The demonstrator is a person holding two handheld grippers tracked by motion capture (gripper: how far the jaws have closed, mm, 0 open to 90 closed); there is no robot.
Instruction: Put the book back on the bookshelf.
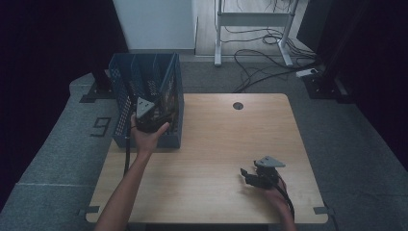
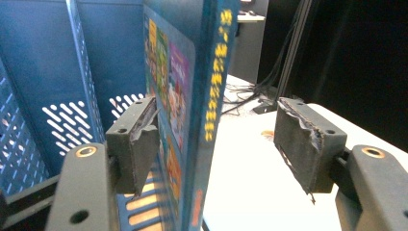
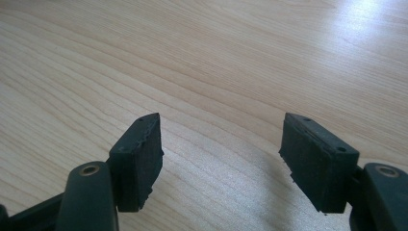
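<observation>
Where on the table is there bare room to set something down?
Free: the wood of the table between the blue file rack and the right hand-held gripper, back to the grommet hole. Crowded: the rack's corner, where the left hand-held gripper straddles a book.

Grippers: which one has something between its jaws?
The left gripper, at the blue file rack, straddles an upright book; the right gripper has only bare table.

High view overlooks the table [image 1: 216, 144]; gripper views sit close above it
</observation>
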